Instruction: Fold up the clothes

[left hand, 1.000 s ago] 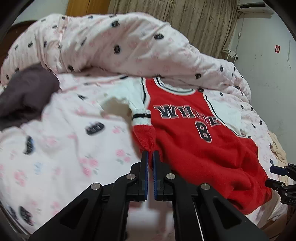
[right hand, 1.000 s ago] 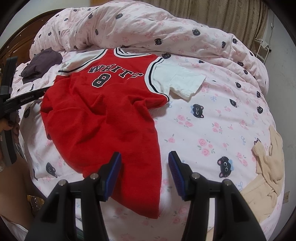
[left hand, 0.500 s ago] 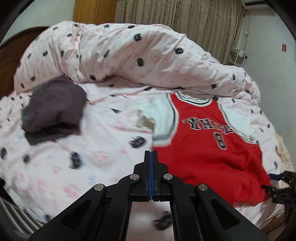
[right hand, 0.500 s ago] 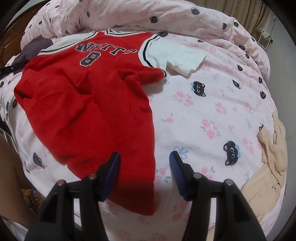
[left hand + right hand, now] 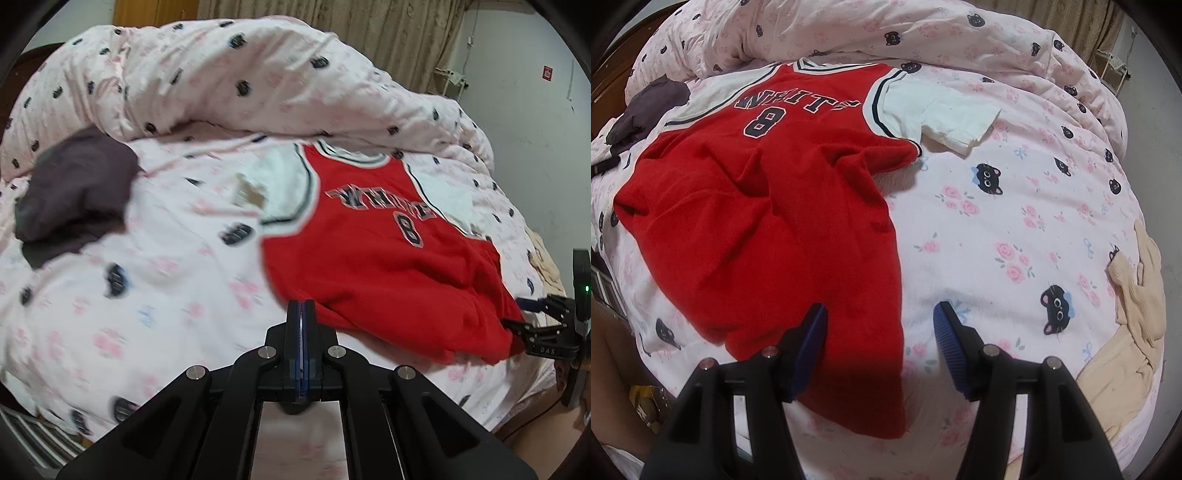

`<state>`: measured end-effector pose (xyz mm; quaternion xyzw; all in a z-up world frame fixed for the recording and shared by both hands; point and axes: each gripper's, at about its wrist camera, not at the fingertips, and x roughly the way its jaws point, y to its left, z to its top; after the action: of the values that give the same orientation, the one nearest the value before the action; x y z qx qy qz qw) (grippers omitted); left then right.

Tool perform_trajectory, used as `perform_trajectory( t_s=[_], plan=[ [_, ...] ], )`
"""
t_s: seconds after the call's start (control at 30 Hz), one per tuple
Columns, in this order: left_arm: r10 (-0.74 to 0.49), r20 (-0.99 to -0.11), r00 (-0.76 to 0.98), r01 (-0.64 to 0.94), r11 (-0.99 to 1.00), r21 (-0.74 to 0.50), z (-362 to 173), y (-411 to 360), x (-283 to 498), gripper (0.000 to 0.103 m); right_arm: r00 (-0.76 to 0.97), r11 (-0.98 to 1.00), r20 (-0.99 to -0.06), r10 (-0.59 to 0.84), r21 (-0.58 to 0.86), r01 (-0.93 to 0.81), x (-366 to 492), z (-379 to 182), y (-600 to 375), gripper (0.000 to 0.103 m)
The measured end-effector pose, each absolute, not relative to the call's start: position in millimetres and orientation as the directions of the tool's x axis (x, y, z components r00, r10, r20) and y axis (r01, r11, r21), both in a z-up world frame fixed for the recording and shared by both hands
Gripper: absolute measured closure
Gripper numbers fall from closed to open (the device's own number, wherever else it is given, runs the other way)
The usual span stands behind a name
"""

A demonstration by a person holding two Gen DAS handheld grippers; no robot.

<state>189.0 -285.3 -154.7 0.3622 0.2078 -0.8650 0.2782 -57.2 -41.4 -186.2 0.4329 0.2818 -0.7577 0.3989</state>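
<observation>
Red basketball jersey (image 5: 373,266) with white short sleeves, the lettering "WHITE" and the number 8 lies front-up on the pink bed sheet (image 5: 155,295), right of centre in the left wrist view. Its collar points to the far side, toward the bunched pink quilt (image 5: 229,81), and its hem reaches the near right part of the bed. The left gripper (image 5: 301,314) sits at the near left edge of the jersey with its blue-padded fingers pressed flat together; I cannot tell whether any cloth is pinched between them. A dark grey garment (image 5: 74,195) lies in a heap at the far left, well apart from the jersey. At the right edge the right gripper (image 5: 524,314) hangs just beside the jersey's hem corner. Brown curtains (image 5: 369,29) and a white wall stand behind the bed. This view is partly blurred.

From the right wrist view, the jersey (image 5: 768,206) fills the left and centre, wrinkled, with its right white sleeve (image 5: 942,118) spread flat on the sheet (image 5: 1015,221). The right gripper (image 5: 881,314) has its fingers spread wide, the left blue pad (image 5: 809,343) over the red cloth and the right one over the sheet, straddling the jersey's right hem edge. A beige garment (image 5: 1134,321) lies at the near right edge of the bed. The grey garment (image 5: 646,107) shows at the far left.
</observation>
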Motion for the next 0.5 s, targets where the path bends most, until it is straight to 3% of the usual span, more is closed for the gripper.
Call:
perform_trajectory(
  t_s=[0.1,0.17,0.5],
  plan=[
    [-0.321,-0.743,-0.587,0.64,-0.746,-0.184,-164,-278,181,0.091,-0.309,-0.52,-0.88,-0.361,-0.085,0.85,-56,-187,-45,0.041],
    [-0.329,-0.734,-0.594,0.659,-0.722,-0.21,-167,-279,179,0.077,-0.311,-0.517,-0.879,-0.36,-0.089,0.851,-55,-187,-47,0.041],
    [-0.387,-0.74,-0.551,0.733,-0.649,-0.206,-182,-291,174,0.074,-0.307,-0.509,-0.879,-0.365,-0.087,0.856,-54,-188,-46,0.041]
  ],
)
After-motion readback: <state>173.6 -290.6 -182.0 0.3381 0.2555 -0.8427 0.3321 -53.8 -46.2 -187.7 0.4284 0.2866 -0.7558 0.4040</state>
